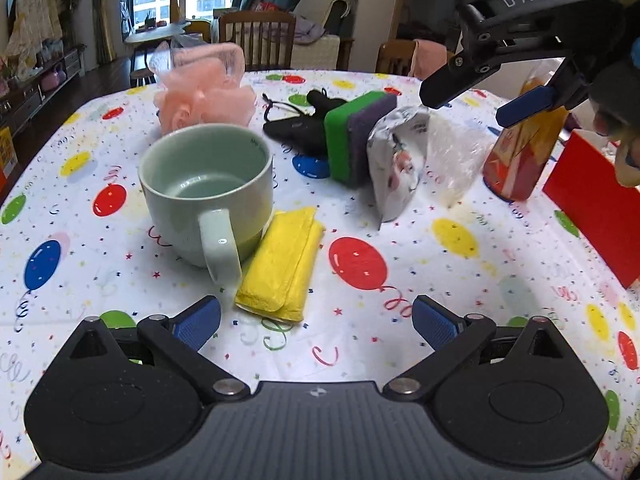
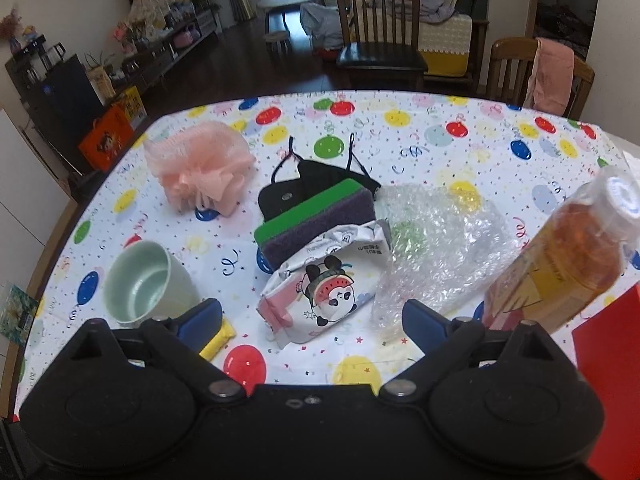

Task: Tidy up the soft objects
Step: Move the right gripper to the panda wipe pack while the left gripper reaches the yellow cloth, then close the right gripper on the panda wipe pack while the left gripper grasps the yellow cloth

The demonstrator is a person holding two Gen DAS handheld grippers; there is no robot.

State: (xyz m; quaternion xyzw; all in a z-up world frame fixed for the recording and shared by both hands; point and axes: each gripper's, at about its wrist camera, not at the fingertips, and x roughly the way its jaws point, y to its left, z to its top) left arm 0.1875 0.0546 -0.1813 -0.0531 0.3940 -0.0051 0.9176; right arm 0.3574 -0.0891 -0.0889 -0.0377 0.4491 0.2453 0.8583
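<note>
Pink mesh pouf (image 2: 200, 172) sits toward the tabletop's (image 1: 360, 344) far-left corner: very light, springy; I'd pinch deep into a gathered fold. Nearer the left edge stands a green mug (image 1: 206, 196), rigid, not a soft item. A yellow cloth (image 1: 282, 264), folded flat, touches the mug's right side; limp, so I'd take it by the folded edge that faces me. Mid-table, a black mask (image 2: 304, 184) lies under the far end of a green-purple sponge (image 2: 320, 216): the sponge is compressible and grips well across its broad faces; the mask is floppy and best lifted by a strap. A panda tissue pack (image 2: 324, 288) leans against the sponge; soft, slick wrapper, squeeze mid-body. Bubble wrap (image 2: 436, 248) lies just right of it, slippery. A bottle (image 2: 568, 264) and a red box (image 1: 592, 208) occupy the right edge.

Left gripper (image 1: 316, 320): fingers spread, holding nothing, low near the cloth. Right gripper (image 2: 312, 320): fingers spread, empty, above the tissue pack.

Judgement: nothing sorted yet.
</note>
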